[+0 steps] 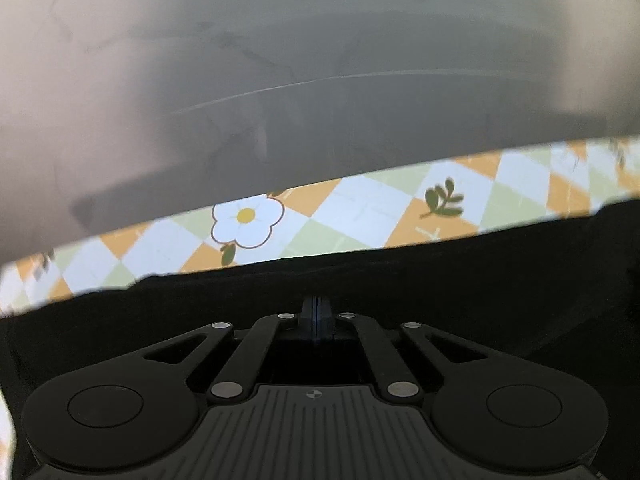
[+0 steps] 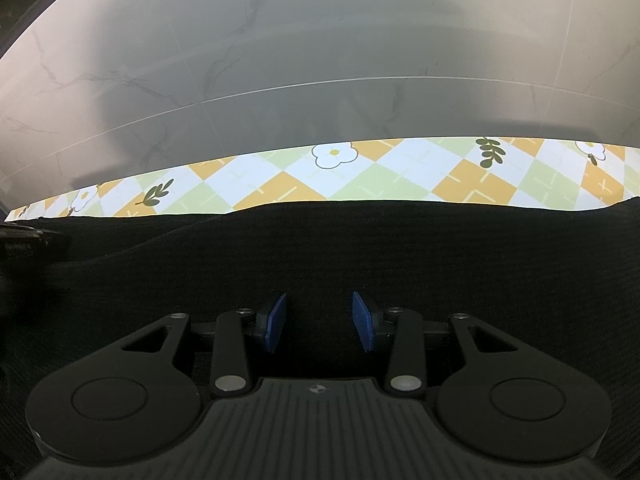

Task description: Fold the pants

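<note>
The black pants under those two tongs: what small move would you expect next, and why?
Probably the right tongs should close on the black pants. Their blue pads stand apart over the cloth, pinching nothing, while the left tongs are already shut at the fabric; whether they hold any I cannot tell. The pants lie on the checked flower tablecloth, so a fold likely needs both tongs gripping.

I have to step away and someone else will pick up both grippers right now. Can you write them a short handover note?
Left gripper: fingers shut; whether any cloth is pinched cannot be told.
Right gripper: fingers apart, over the cloth, gripping nothing.
Black pants: spread on the checked flower tablecloth, far edge short of the table's edge; grey tiled floor beyond.
Done: cannot tell how many folds are made.
Left: probably grip an edge with both grippers and finish the fold.
</note>
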`<action>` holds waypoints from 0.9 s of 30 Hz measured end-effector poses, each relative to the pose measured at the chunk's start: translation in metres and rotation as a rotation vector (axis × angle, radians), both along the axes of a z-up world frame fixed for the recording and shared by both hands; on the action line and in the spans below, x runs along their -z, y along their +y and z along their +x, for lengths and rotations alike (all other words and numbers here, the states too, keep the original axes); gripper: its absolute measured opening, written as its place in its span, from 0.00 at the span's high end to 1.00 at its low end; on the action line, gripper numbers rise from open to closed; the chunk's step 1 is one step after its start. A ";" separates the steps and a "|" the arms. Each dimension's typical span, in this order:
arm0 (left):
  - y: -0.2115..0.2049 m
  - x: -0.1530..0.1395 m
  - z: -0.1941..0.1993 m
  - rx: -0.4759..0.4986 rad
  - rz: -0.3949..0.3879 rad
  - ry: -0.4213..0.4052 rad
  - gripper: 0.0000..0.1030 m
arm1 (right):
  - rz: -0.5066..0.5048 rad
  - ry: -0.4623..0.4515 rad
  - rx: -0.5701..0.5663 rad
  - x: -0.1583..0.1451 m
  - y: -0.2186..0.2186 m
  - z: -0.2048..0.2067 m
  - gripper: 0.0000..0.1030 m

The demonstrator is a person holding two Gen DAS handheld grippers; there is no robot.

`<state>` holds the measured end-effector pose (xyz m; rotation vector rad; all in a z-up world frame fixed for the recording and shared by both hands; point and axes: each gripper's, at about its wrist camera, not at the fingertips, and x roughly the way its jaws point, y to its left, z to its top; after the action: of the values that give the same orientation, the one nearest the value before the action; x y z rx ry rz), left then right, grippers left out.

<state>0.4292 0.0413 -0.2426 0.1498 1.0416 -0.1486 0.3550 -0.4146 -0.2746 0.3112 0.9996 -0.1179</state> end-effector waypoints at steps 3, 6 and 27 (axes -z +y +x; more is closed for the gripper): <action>0.014 -0.007 0.004 -0.023 -0.048 0.023 0.95 | 0.010 -0.001 0.007 0.000 -0.003 -0.002 0.61; 0.031 -0.012 0.002 -0.050 -0.082 0.051 0.76 | 0.020 -0.004 0.015 0.000 -0.003 -0.003 0.61; 0.023 0.003 0.016 -0.068 0.013 0.025 0.67 | 0.032 -0.006 0.013 0.001 0.005 -0.002 0.61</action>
<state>0.4452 0.0645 -0.2454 0.1248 1.0710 -0.0822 0.3533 -0.4094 -0.2754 0.3473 0.9940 -0.1132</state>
